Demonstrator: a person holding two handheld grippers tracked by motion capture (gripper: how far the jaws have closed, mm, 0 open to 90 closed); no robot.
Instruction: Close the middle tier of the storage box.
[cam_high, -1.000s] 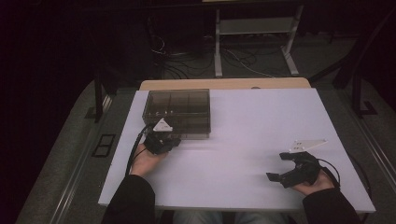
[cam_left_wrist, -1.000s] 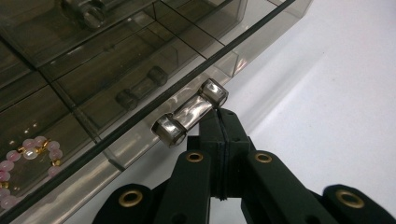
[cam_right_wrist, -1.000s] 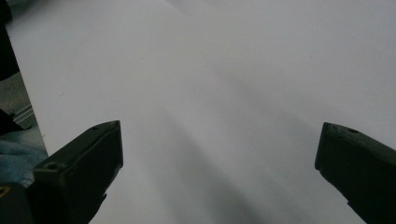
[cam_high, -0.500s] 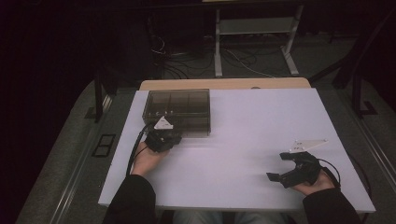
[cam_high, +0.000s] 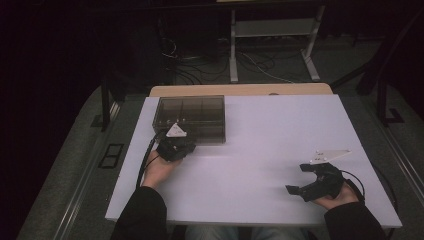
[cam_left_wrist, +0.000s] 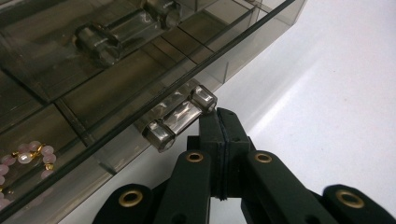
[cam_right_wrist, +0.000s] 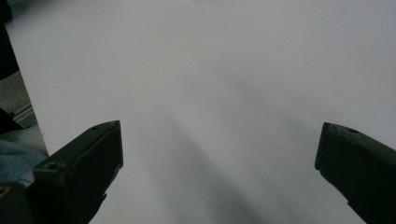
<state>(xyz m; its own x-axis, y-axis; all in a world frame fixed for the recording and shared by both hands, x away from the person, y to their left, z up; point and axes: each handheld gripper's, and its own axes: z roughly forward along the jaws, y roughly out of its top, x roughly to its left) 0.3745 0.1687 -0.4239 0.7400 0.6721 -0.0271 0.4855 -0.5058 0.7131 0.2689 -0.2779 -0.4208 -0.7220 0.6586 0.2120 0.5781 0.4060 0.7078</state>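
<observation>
A smoky transparent compartment box (cam_high: 191, 116) lies closed at the table's back left. In the left gripper view its lid (cam_left_wrist: 116, 70) is down and a clear latch (cam_left_wrist: 180, 119) sticks out from the front wall. My left gripper (cam_high: 181, 144) is shut, and its tips (cam_left_wrist: 219, 116) touch the right end of that latch. Pink beads (cam_left_wrist: 25, 154) lie in one compartment. My right gripper (cam_high: 296, 178) rests open near the front right, with only bare table between its jaws (cam_right_wrist: 219, 149).
The white table (cam_high: 270, 145) stretches between the two hands. Its front edge runs close under my right gripper. A second clear latch (cam_left_wrist: 100, 39) sits farther back on the box. Beyond the table are dark floor, cables and a desk frame (cam_high: 272, 30).
My left gripper has crept slightly forward to the box's front wall. The right gripper has stayed nearly still and open.
</observation>
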